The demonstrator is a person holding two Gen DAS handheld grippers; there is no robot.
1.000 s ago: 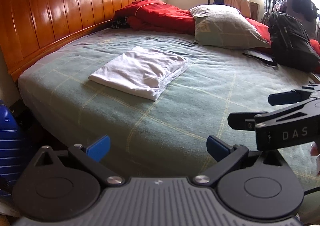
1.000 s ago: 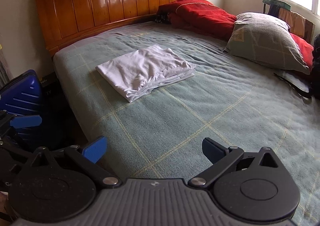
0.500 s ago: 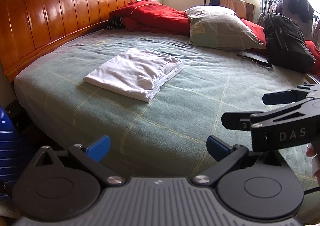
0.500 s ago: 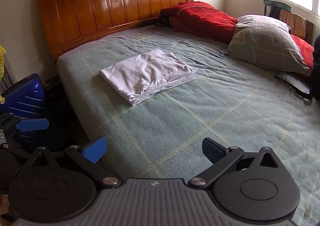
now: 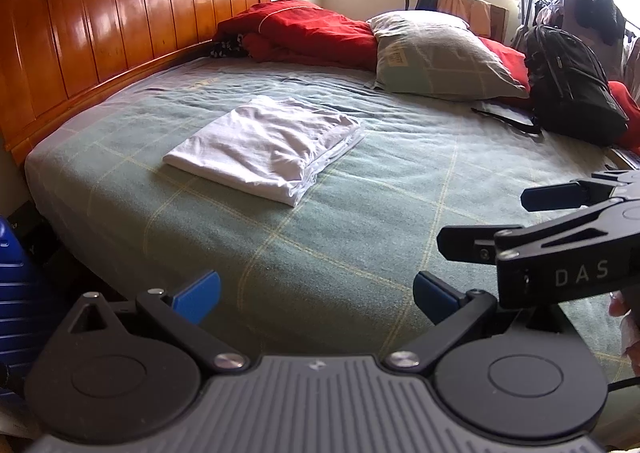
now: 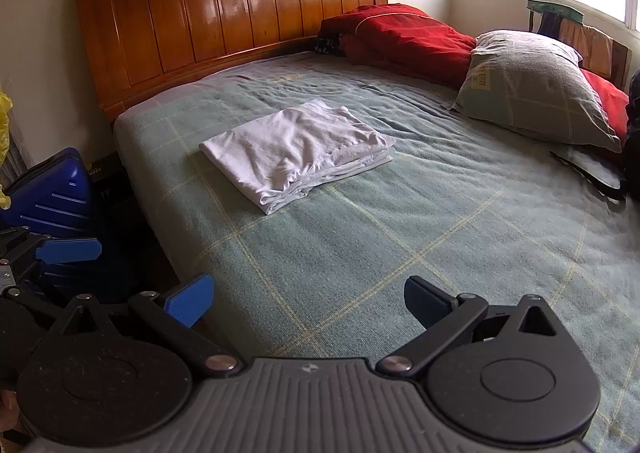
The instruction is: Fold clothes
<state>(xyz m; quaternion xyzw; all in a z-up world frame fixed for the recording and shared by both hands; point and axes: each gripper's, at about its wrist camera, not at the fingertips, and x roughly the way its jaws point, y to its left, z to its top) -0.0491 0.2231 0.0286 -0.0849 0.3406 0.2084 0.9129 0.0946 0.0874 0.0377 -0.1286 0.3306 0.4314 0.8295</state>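
A: What are the claws doing?

B: The left claw is sitting wide apart with nothing between its blue pads. The right claw is gaping just the same, empty. Both are hanging over the near edge of the bed, well apart from the cloth.

A: And the garment?

B: The white shirt is lying folded into a flat rectangle on the green blanket, toward the headboard side. Its layered edges are facing the pillow; the smooth fold is facing the bed's near corner.

A: So the folding is looking finished?

B: I judge so. If anything is remaining, it is tidying: pressing the stack flat or squaring the loose layers. For that, I'd be coming in low with one claw at the layered edge, pinching all layers together rather than the top one, so the stack isn't sliding apart.

A: Is room a worry?

B: Hardly. Bare blanket is stretching all around the shirt. The red quilt and pillow are sitting well behind it, the backpack far to the right. The blue suitcase is standing beside the bed, near the left claw, so low swings there are needing care.
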